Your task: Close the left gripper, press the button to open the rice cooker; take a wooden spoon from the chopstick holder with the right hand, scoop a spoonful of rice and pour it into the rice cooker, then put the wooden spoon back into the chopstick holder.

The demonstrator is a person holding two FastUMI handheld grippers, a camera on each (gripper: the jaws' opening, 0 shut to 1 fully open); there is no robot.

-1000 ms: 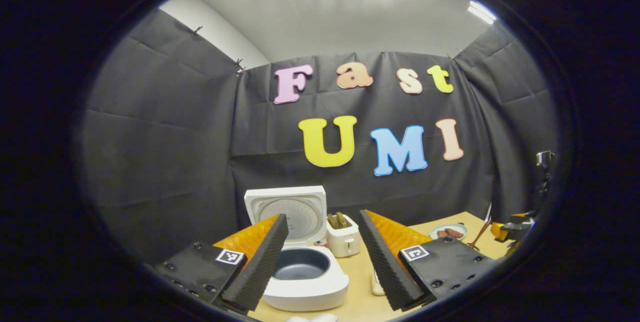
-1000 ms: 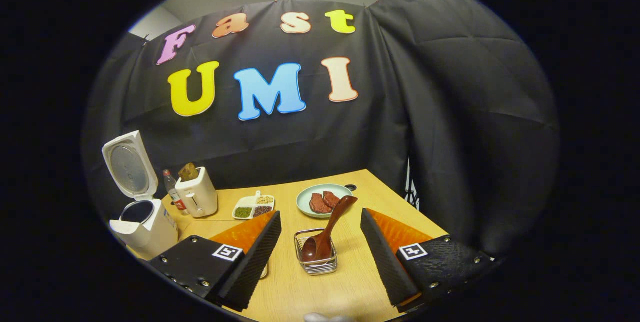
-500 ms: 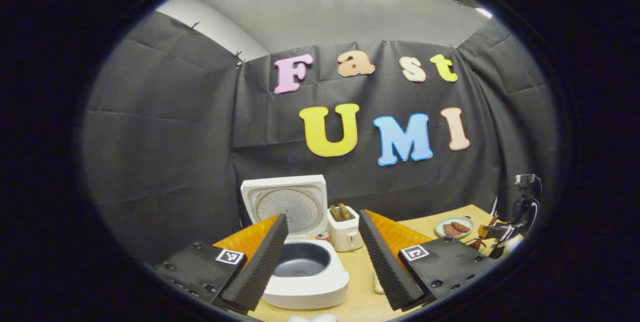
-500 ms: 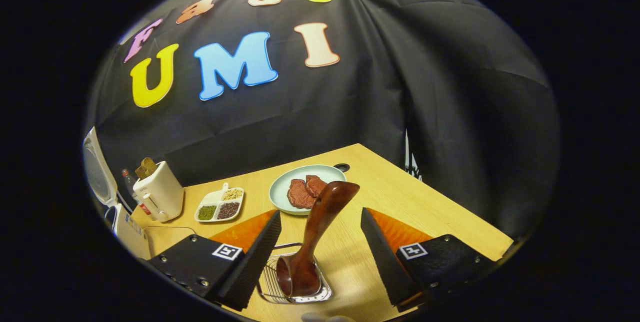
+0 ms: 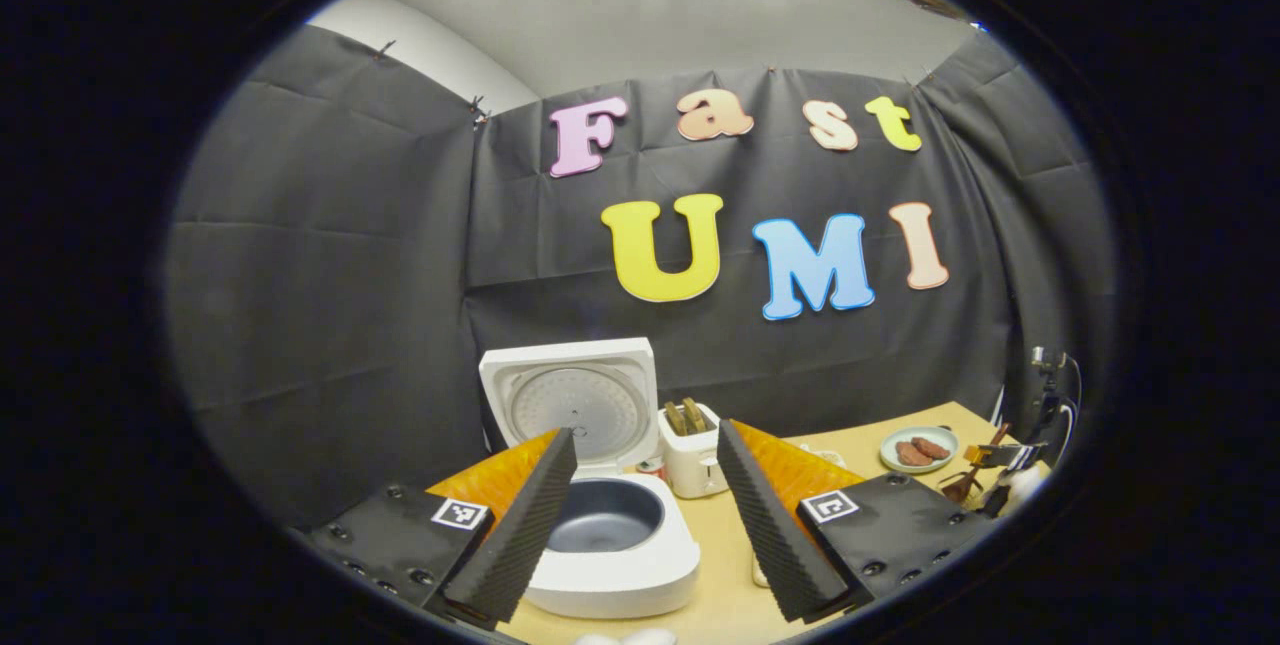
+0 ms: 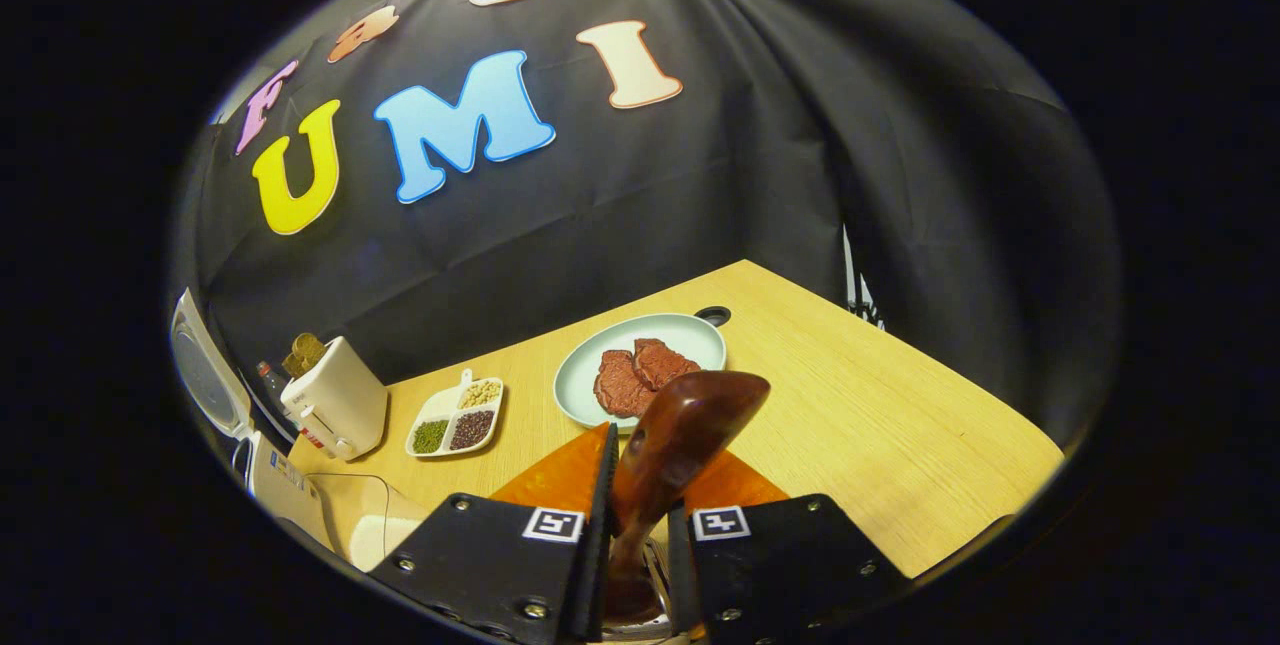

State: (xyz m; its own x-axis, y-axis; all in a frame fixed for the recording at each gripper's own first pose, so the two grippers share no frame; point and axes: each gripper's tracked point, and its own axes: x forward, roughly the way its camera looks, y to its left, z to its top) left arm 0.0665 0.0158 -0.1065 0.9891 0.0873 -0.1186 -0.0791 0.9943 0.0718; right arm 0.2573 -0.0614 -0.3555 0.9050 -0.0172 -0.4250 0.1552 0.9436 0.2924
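Observation:
The white rice cooker (image 5: 640,575) stands open, its lid (image 5: 568,405) upright and its dark inner pot (image 5: 605,528) showing. My left gripper (image 5: 645,435) hovers in front of it, open, with nothing between its fingers. A dark wooden spoon (image 6: 690,420) leans up out of the wire chopstick holder (image 6: 655,565), which is mostly hidden by the fingers. My right gripper (image 6: 645,470) is shut on the spoon's handle, both fingers pressing its sides. In the left gripper view my right gripper (image 5: 1000,470) shows small at the far right of the table.
On the wooden table (image 6: 900,415) sit a pale plate of meat slices (image 6: 690,340), a divided dish of beans (image 6: 455,417), a white toaster (image 6: 335,397) with bread, a bottle (image 6: 268,375), and a cream container (image 6: 385,530) beside the cooker (image 6: 285,480).
My right gripper came down closer to the holder and shut on the spoon's handle; it was open around it before. The left gripper has stayed open and barely shifted.

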